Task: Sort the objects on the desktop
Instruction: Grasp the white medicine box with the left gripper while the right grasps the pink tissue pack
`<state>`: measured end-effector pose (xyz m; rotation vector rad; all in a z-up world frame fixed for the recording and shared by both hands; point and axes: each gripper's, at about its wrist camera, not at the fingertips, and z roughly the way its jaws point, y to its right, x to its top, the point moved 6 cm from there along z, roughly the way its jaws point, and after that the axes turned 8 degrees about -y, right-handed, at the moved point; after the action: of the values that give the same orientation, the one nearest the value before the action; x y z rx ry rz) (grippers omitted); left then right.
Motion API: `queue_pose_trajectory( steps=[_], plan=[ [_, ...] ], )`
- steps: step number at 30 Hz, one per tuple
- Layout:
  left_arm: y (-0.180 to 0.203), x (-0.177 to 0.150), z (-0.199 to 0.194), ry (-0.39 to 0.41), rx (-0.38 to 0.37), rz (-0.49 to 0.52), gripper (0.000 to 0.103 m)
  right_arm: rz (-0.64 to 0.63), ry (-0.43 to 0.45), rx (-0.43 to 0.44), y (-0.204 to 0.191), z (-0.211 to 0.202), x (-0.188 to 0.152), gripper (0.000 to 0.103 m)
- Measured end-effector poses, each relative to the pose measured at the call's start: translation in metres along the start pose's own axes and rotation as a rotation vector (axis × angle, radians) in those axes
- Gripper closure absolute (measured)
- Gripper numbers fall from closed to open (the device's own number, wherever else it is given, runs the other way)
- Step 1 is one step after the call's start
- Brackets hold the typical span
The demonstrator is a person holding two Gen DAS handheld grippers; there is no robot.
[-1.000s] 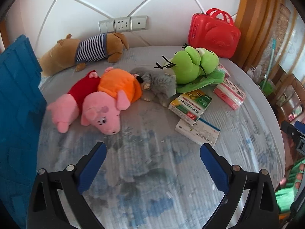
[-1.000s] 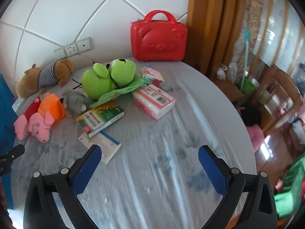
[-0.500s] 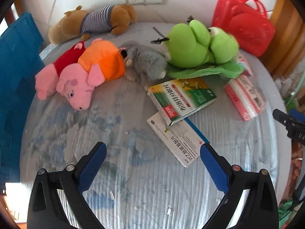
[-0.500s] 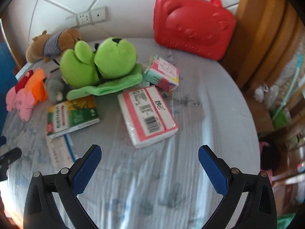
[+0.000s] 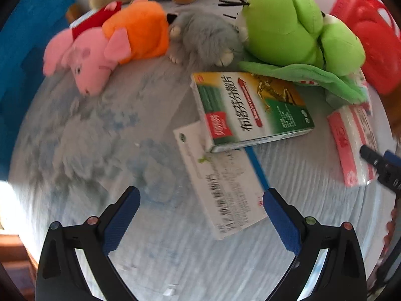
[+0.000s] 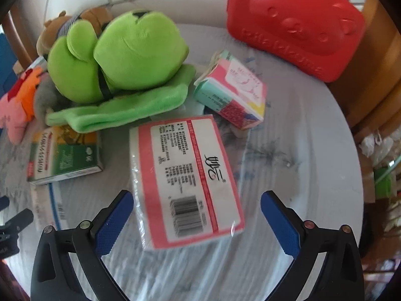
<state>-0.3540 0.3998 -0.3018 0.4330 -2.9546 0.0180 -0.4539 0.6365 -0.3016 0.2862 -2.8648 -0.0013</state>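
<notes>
Between the right gripper's (image 6: 195, 210) spread fingers, a pink-bordered tissue pack (image 6: 185, 178) is lying flat; the left gripper (image 5: 200, 208) is hanging open over a white box (image 5: 220, 183).

Both grippers have moved in low over the bench since a second ago. The left gripper (image 5: 200, 202), then well back from the toys, now hangs close over the white medicine box (image 5: 220, 183), whose near corner lies between its wide-spread fingers, toward the 3 o'clock finger. The green medicine box (image 5: 250, 110) now fills the view at 12 o'clock. The right gripper (image 6: 196, 200) has closed on the pink tissue pack (image 6: 185, 180): formerly far ahead, the pack's near end now sits between the parted fingers, nearer the 9 o'clock finger.
</notes>
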Motion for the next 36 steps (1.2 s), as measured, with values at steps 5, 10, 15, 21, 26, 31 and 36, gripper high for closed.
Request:
queue_pose_trajectory(
  steps=[5,10,15,21,26,31,36],
  plan=[
    [0.017,0.002,0.016,-0.012,0.009,-0.076,0.003,-0.031,0.007,0.022,-0.002,0.006,0.003,0.0],
    [0.028,-0.002,0.029,-0.03,0.027,-0.114,0.003,-0.055,-0.006,0.032,-0.005,0.017,0.006,0.0],
    [0.034,-0.004,0.037,-0.038,0.038,-0.139,0.004,-0.08,-0.019,0.043,-0.008,0.027,0.009,0.0],
    [0.042,-0.002,0.032,-0.006,0.018,-0.125,0.02,-0.051,-0.034,0.065,-0.001,0.041,0.009,0.0],
    [0.048,-0.001,0.029,-0.001,0.015,-0.115,0.022,-0.066,-0.067,0.073,-0.001,0.048,0.0,0.0],
    [0.049,0.004,0.029,0.01,0.012,-0.109,0.022,-0.047,-0.066,0.079,0.001,0.05,-0.001,0.001],
    [0.053,0.006,0.027,0.017,0.012,-0.098,0.02,-0.061,-0.07,0.067,0.001,0.053,0.005,0.001]
  ],
)
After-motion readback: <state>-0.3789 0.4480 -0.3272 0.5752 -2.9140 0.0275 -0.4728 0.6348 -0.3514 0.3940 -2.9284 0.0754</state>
